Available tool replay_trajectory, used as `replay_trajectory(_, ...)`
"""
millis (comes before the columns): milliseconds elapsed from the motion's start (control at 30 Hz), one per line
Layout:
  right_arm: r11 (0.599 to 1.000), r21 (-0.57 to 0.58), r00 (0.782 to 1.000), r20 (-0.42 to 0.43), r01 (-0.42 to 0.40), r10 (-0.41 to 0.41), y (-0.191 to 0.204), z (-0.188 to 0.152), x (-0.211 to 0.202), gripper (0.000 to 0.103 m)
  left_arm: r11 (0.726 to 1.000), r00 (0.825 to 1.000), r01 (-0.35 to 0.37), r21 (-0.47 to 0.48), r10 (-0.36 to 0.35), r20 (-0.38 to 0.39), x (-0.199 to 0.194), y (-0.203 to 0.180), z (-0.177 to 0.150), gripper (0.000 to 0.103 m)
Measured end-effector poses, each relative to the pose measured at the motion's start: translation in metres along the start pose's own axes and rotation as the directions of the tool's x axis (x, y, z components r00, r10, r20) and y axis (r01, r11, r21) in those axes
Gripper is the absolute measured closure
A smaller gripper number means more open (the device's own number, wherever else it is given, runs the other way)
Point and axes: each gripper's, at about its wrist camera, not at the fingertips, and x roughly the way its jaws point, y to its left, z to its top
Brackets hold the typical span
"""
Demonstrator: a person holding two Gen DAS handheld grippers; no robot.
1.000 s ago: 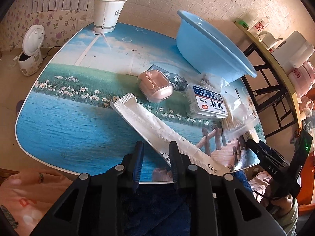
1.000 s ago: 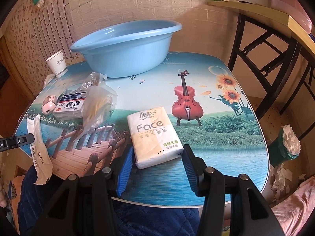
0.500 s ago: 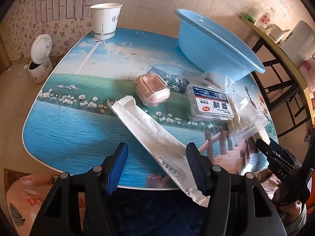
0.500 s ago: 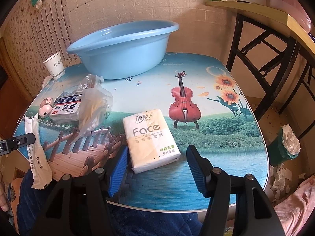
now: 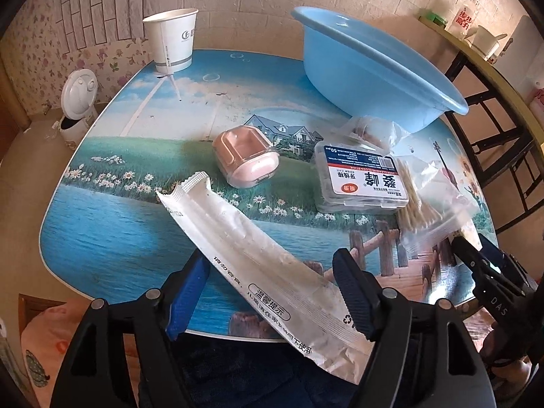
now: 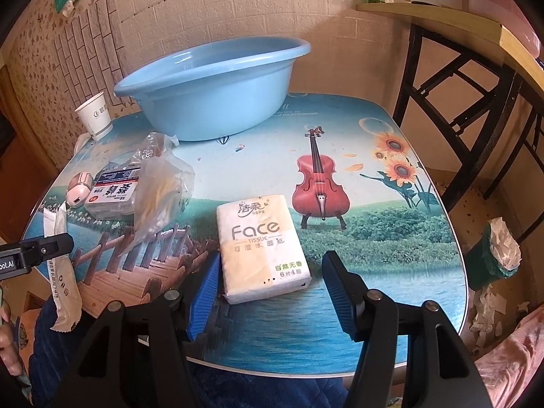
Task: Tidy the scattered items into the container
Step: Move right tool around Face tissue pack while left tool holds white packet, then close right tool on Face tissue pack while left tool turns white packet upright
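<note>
**Left wrist view: a long white wrapper lies between my opening claws**

Left wrist view looks down on my left claw (image 5: 273, 290), whose jaws are opening. A long white sachet (image 5: 251, 255) lies slantwise between the blue pads (image 5: 188, 292), untouched by them, its near end hanging over the edge of the picture-printed table (image 5: 112, 238). The wrapper is crinkled, with a zigzag far end and black Chinese print I cannot read. Beyond it sit a pink earbud case (image 5: 246, 156) in a clear shell, a clear toothpick box (image 5: 360, 183) marked "50 pcs", and a transparent bag of cotton swabs (image 5: 425, 200) touching that box. The light blue basin (image 5: 370, 68) stands at the far side; its inside is hidden from here. A paper cup (image 5: 173, 39) stands in the far corner.

Right wrist view shows my right claw (image 6: 268, 289) half open around the near end of a tissue pack (image 6: 260, 244) printed "Face TISSUE". The pads stand just clear of it. The basin (image 6: 217, 85) sits well beyond the pack.
</note>
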Motion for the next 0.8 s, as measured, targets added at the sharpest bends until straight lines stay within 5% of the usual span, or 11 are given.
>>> replay_trajectory(800, 1.000, -0.017, 1.000, 0.010, 0.013, -0.013, 0.003, 0.005, 0.011, 0.041, 0.990, 0.989, -0.104, 0.100, 0.092, 0.118, 0.005, -0.017, -0.007, 0.032)
